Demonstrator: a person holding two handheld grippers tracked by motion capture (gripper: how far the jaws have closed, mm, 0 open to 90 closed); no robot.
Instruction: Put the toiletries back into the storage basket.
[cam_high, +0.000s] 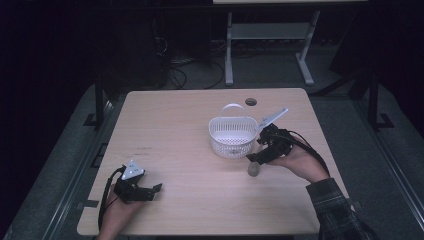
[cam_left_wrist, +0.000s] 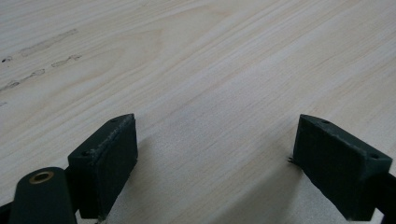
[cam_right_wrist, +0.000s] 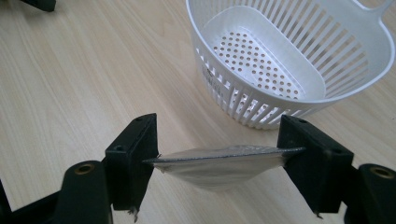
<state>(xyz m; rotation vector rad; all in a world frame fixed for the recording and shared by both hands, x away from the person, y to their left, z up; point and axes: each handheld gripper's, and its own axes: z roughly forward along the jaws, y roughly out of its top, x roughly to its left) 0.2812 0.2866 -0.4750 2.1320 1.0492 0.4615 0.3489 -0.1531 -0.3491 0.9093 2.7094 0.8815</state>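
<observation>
A flat silvery pouch (cam_right_wrist: 219, 164) lies crosswise between the jaws of my right gripper (cam_right_wrist: 218, 145), and both pads press on its ends so that it bows slightly. In the high view the pouch (cam_high: 253, 169) is low over the table, just in front of the white slotted basket (cam_high: 232, 147), with the right gripper (cam_high: 256, 160) above it. The basket (cam_right_wrist: 243, 105) is upright and has nothing in it. At the table's near left, my left gripper (cam_high: 156, 189) rests open. Between its jaws there is bare wood, as the left gripper view (cam_left_wrist: 217, 154) shows.
The wooden table (cam_high: 175, 120) has a round cable hole (cam_high: 251, 101) near its far edge, behind the basket's raised handle (cam_high: 231, 106). Beyond the table stands a white desk frame (cam_high: 229, 55) on a dark floor with cables.
</observation>
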